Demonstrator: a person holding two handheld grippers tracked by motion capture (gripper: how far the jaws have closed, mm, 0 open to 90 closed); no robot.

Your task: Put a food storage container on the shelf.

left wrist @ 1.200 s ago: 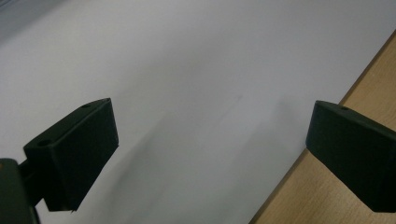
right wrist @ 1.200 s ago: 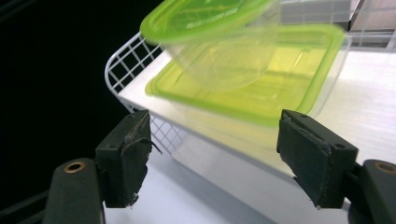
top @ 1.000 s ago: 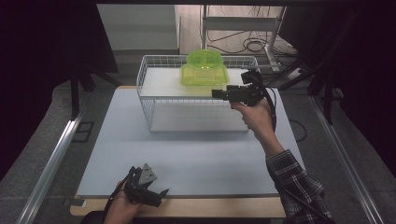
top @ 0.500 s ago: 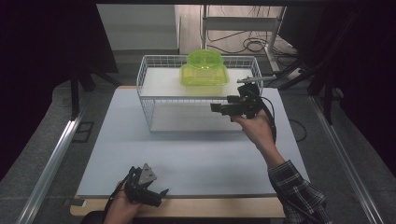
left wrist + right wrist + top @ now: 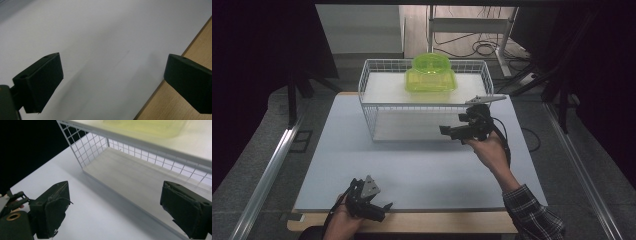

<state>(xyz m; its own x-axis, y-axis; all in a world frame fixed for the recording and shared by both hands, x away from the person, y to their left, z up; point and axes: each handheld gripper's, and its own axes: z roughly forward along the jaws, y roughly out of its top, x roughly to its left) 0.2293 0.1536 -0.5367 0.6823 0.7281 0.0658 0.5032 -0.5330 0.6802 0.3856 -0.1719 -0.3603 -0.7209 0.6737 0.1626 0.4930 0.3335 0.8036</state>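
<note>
R gripper (image 5: 444,131) dropped from green container (image 5: 430,74) to rack (image 5: 422,105) front, jaws just widened, empty; L gripper (image 5: 384,206) open, empty.

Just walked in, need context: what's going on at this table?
A person works two handheld grippers at a white table. A green plastic container sits on the upper shelf of a white wire rack. The right gripper is in front of the rack, below that shelf; its jaws have just been opening and nothing is between them. The left gripper rests open and empty at the table's near edge.
</note>
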